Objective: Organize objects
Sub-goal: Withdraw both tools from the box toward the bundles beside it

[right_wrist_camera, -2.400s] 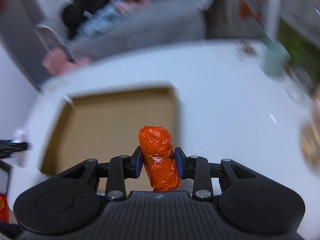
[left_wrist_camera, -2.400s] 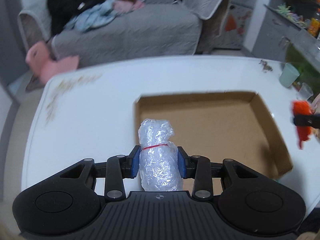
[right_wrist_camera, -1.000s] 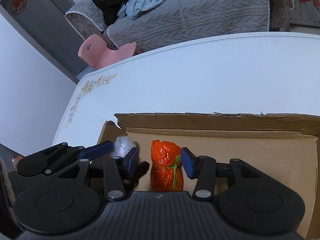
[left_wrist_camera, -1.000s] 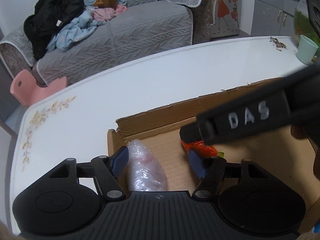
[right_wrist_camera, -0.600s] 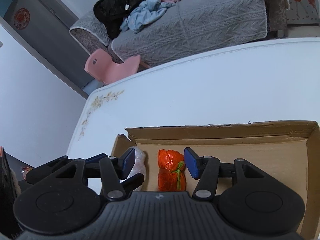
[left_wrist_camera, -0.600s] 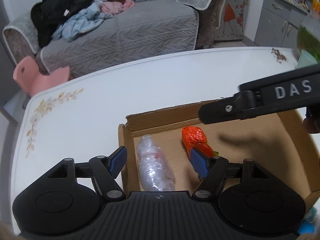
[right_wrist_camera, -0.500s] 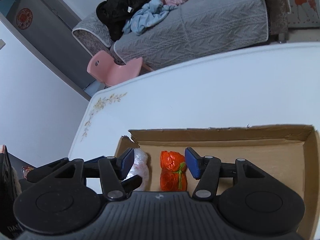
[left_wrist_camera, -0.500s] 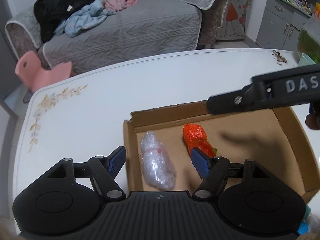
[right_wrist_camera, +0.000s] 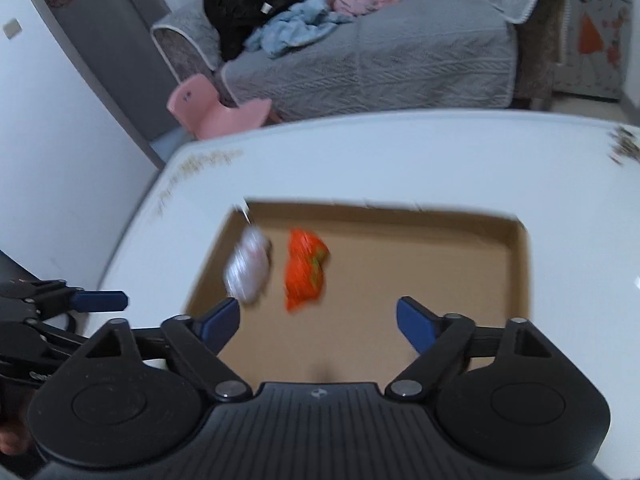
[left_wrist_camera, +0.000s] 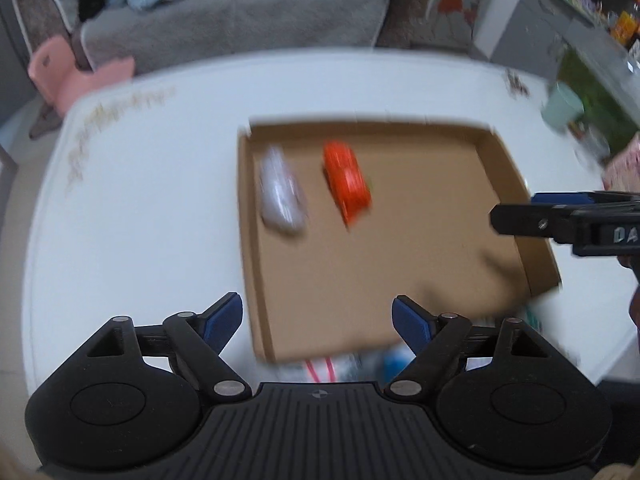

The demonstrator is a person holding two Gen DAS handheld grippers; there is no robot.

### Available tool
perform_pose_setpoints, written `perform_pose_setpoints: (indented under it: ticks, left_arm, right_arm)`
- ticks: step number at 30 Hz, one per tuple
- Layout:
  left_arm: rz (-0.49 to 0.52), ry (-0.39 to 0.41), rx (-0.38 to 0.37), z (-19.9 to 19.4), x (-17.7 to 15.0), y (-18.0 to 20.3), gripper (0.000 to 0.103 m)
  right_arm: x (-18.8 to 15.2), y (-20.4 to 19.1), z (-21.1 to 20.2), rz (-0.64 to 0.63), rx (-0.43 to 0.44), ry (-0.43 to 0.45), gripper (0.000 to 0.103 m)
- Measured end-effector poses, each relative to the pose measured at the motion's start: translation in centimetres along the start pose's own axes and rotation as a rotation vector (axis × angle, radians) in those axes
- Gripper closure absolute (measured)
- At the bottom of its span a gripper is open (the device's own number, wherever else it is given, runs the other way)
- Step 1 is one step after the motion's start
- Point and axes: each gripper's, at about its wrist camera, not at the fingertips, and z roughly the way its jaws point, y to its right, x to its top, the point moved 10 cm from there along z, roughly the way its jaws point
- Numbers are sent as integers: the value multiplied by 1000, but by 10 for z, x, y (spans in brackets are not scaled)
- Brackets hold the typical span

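A shallow cardboard box lies on the white table. In its far left corner lie a clear plastic-wrapped bundle and, beside it, an orange wrapped bundle. My left gripper hovers over the box's near left edge, its jaws opening with nothing between them. My right gripper hangs above the box floor, jaws also opening and empty; it shows at the right in the left wrist view. Both views are motion-blurred.
A grey sofa piled with clothes stands beyond the table, with a pink child's chair beside it. A pale green cup and small clutter sit at the table's far right. Packaged items lie past the box's near edge.
Both grippers have let go of their bundles, pulled back and up from the box corner, and spread their jaws wider. The clear and orange bundles stay lying in the box.
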Motion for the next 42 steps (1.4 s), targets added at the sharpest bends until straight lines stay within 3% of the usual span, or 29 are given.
perform_pose_setpoints:
  ticks: [4,9,21,29,37,42]
  left_arm:
    - [4,-80,-24,18,-30,14,17]
    - [23,-132,-3,35,-51,20,17]
    - [-65,-150,-14,51,-51,15,13]
    - [-64,-147,-26,55,-50,14,11]
    - [-55,-175,-26,52,-64,3,11]
    - [-78,-144,-31,44,-62,-6,11]
  right_arm:
    - [-39,5,-1,86,-61,-40,19]
    - [-69,0,4,-22,-154,-93,19]
    - [-75,-11,21,-77,-118,-128,17]
    - [-82,-12,16,-76,-123,-131,17]
    - [-80,9,12,12,-126,-133,16]
    - [-77,20,9,65,-133,-120,13]
